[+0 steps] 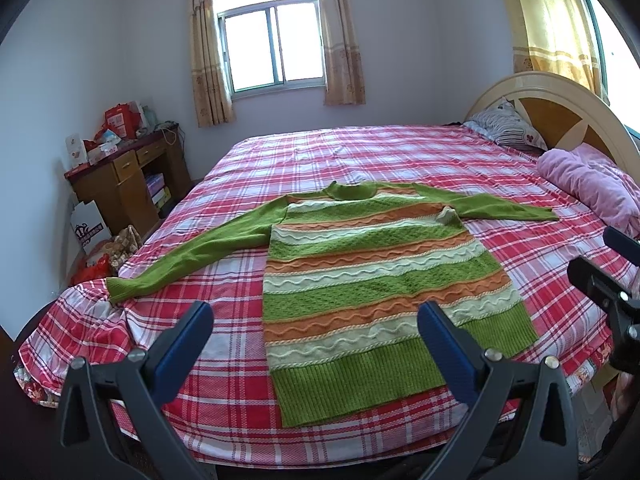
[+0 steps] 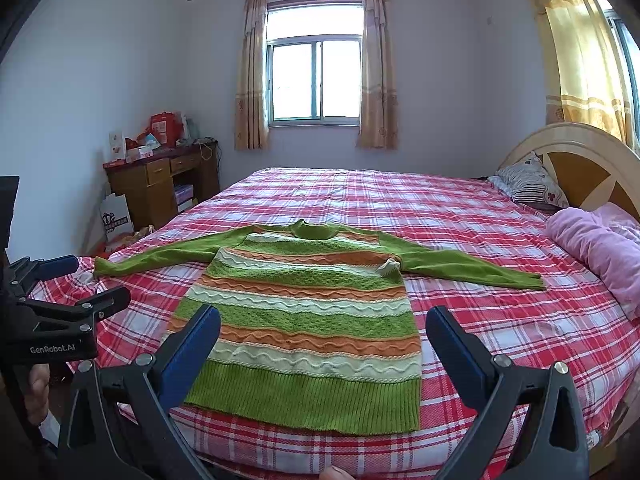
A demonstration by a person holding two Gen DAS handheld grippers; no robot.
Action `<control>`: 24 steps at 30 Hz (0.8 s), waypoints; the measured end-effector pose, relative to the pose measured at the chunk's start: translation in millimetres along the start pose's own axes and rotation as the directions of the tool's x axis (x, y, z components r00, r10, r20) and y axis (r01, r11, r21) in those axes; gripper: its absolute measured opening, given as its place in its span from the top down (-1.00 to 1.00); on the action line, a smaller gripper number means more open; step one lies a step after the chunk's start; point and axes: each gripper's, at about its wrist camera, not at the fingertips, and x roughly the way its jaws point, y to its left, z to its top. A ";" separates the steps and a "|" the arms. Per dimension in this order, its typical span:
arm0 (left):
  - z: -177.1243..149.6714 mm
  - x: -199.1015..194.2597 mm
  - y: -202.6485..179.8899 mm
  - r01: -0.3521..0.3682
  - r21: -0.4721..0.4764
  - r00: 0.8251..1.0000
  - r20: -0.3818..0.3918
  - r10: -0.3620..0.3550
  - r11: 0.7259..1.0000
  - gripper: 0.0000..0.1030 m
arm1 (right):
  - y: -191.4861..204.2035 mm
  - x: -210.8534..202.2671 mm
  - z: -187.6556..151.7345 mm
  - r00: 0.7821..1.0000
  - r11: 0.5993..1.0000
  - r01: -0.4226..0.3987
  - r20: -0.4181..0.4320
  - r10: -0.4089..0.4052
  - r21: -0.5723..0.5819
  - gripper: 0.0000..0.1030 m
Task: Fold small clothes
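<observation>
One striped sweater [image 1: 360, 280] lies flat on the bed [image 1: 360, 152], spread out with its hem toward both tools and its collar pointing away. Its two green sleeves are stretched out to either side: one sleeve [image 1: 192, 256] runs out ahead and to the left of the left tool [image 1: 316, 324], the other sleeve [image 1: 504, 208] runs ahead and to the right. The body carries repeated bands of green, orange and cream.

The left tool hangs above the near edge of the bed with its two blue-padded fingers spread wide apart and nothing between them; the sweater's hem sits just ahead, between the fingers. The right tool [image 2: 322, 328] is likewise wide apart and empty, the hem [image 2: 304, 400] lying just in front of it. Each tool appears at the edge of the other's view, so they sit side by side and apart.

Far ahead and to the right of both tools, one patterned pillow [image 1: 508, 128] and one pink blanket [image 1: 588, 184] lie beside the one curved headboard [image 1: 560, 108]. Ahead and to the left stands one wooden worktop [image 2: 168, 184] cluttered with boxes. One window [image 2: 316, 80] with two curtains faces the tools.
</observation>
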 end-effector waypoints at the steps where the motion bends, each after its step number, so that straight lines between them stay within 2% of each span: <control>1: 0.3 0.2 0.0 0.000 0.002 1.000 0.001 0.000 1.000 -1.00 | -0.4 -0.1 0.0 1.000 1.000 0.000 0.001 0.000 0.000 -0.98; 24: -0.3 0.8 0.8 -0.002 0.001 1.000 -0.002 0.002 1.000 -1.00 | 2.2 1.6 0.1 1.000 1.000 -0.008 -0.007 0.008 0.001 -0.98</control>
